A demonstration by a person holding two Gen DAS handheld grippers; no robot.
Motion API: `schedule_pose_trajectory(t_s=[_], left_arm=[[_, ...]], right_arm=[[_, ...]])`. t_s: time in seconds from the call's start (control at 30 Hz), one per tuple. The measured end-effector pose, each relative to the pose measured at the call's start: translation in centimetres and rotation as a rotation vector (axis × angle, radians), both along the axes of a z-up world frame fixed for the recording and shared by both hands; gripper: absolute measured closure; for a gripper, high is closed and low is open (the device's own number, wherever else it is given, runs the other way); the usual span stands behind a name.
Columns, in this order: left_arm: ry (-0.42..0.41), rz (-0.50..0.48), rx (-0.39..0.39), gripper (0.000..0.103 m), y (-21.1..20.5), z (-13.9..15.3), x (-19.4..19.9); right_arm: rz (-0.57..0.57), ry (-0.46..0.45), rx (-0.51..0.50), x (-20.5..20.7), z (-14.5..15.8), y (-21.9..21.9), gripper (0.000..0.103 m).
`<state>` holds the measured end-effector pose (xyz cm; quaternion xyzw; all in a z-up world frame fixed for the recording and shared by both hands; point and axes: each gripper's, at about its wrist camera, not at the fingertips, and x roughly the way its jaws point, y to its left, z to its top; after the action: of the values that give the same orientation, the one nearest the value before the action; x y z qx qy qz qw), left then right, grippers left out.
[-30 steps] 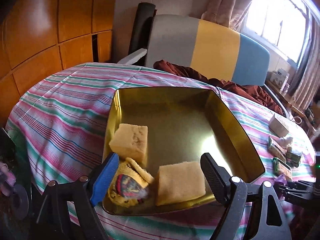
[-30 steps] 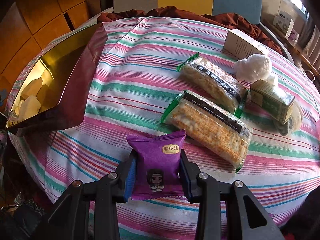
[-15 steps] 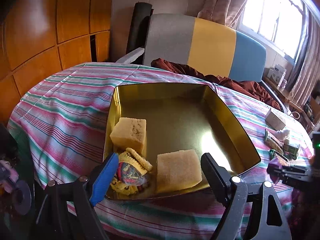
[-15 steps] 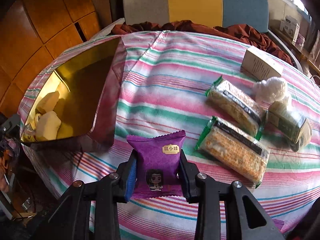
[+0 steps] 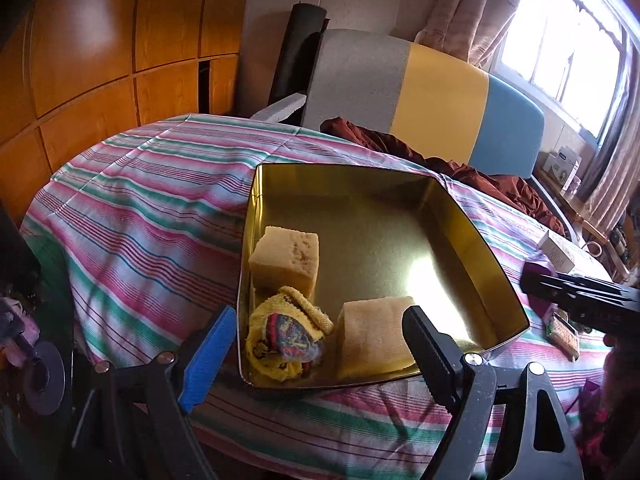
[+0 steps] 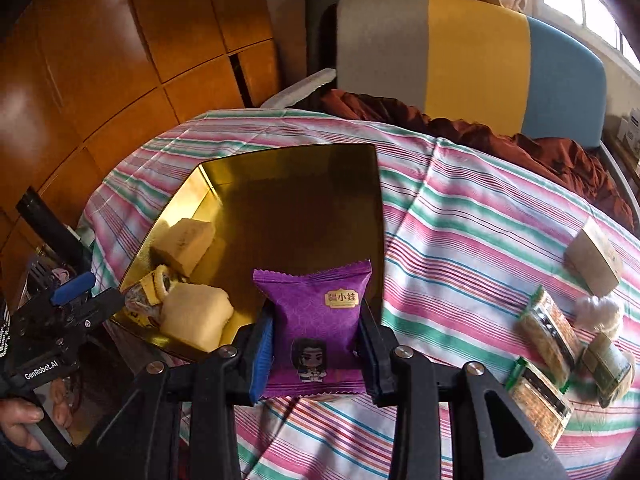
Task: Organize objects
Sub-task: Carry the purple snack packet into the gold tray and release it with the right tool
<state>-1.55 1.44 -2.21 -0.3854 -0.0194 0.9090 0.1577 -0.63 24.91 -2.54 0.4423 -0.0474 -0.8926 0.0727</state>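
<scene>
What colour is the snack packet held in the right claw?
Purple, with a small cartoon figure and a gold label: the purple snack packet shows best in the right wrist view.

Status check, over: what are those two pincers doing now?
Right hand-held gripper shut on purple snack packet. Left hand-held gripper open, empty. Gold tin part-filled; nothing blocking.

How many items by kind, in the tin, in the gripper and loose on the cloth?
Yellow sponge blocks in the gold tin: 2
Yellow knitted item in tin: 1
Purple snack packet, held by right gripper: 1
Green-edged cracker packs: 2
Small boxes: 2
White fluffy lump: 1
Total: 9
</scene>
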Motion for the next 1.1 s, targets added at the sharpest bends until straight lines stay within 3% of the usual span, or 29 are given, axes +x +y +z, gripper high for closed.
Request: schedule_pose_trajectory(t_s=[0.53, 0.67, 0.7, 1.0, 1.1], left_arm=[[-0.022, 0.044, 0.000, 0.017, -1.7, -0.8, 0.0], [-0.030, 0.048, -0.007, 0.017, -1.7, -1.0, -0.2], [-0.033, 0.049, -0.009, 0.017, -1.7, -1.1, -0.2], [-0.029, 0.039, -0.012, 0.017, -1.4, -1.0, 0.0], [-0.022, 0.032, -0.006, 0.017, -1.3, -0.9, 0.1]], right_arm=[[0.096, -0.129, 0.019, -3.4, -5.4, -4.5, 0.066], [0.124, -0.167, -0.009, -3.4, -6.5, -5.0, 0.060], [0.132, -0.170, -0.029, -3.3, -6.6, -5.1, 0.056], [0.078, -0.112, -0.056, -0.7, -4.6, -3.0, 0.052], [0.039, -0.116, -0.039, 0.9, -3.8, -1.1, 0.046]])
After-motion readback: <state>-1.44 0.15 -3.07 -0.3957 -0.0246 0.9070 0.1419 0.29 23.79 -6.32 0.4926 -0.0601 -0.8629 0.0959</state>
